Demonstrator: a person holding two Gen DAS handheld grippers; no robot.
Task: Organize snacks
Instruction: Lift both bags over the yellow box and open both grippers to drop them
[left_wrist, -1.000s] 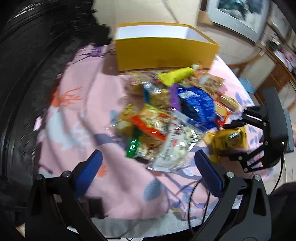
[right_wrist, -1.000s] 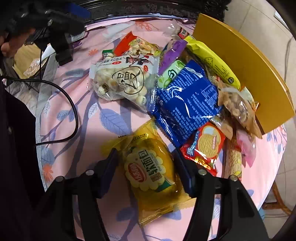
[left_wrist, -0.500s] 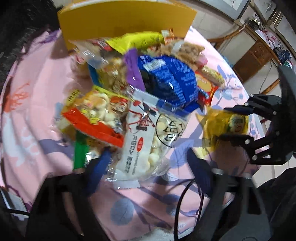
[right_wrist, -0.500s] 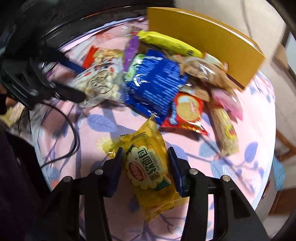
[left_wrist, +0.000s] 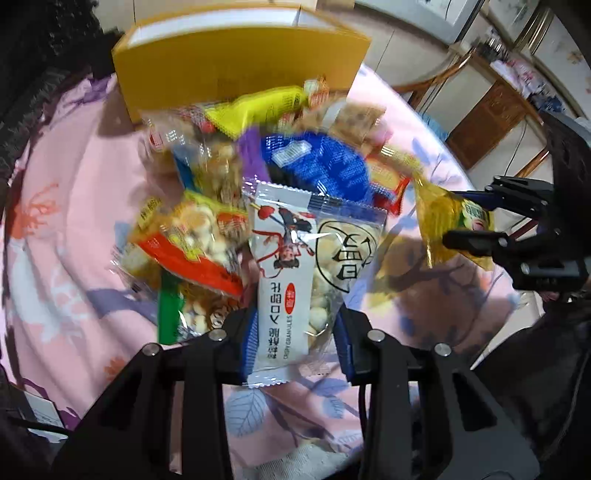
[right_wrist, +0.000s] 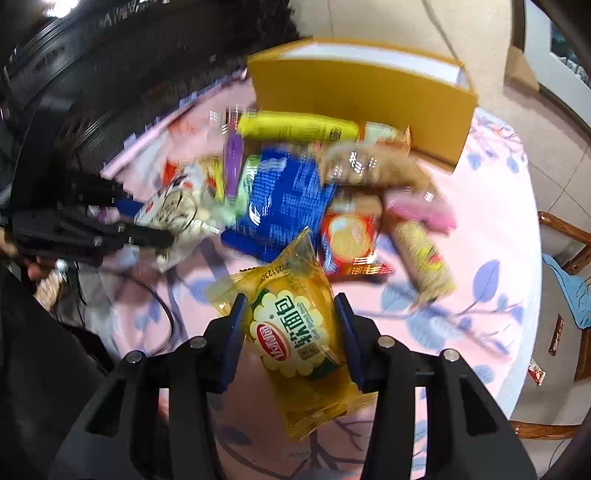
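Your left gripper (left_wrist: 295, 332) has closed in on the white crisp-granules packet (left_wrist: 295, 280) since a second ago, gripping it in front of the yellow box (left_wrist: 240, 70). Nearer you than that box, your right gripper (right_wrist: 291, 332) clamps the yellow soft-bread packet (right_wrist: 295, 332), beside the snack pile (right_wrist: 295, 192).

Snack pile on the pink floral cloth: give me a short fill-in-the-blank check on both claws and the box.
1. The right claw is shut on a ____ soft-bread packet.
2. The left claw grips a white-and-clear packet of ____ granules.
3. The open cardboard box behind the pile is ____ outside.

Missing words: yellow; crispy; yellow
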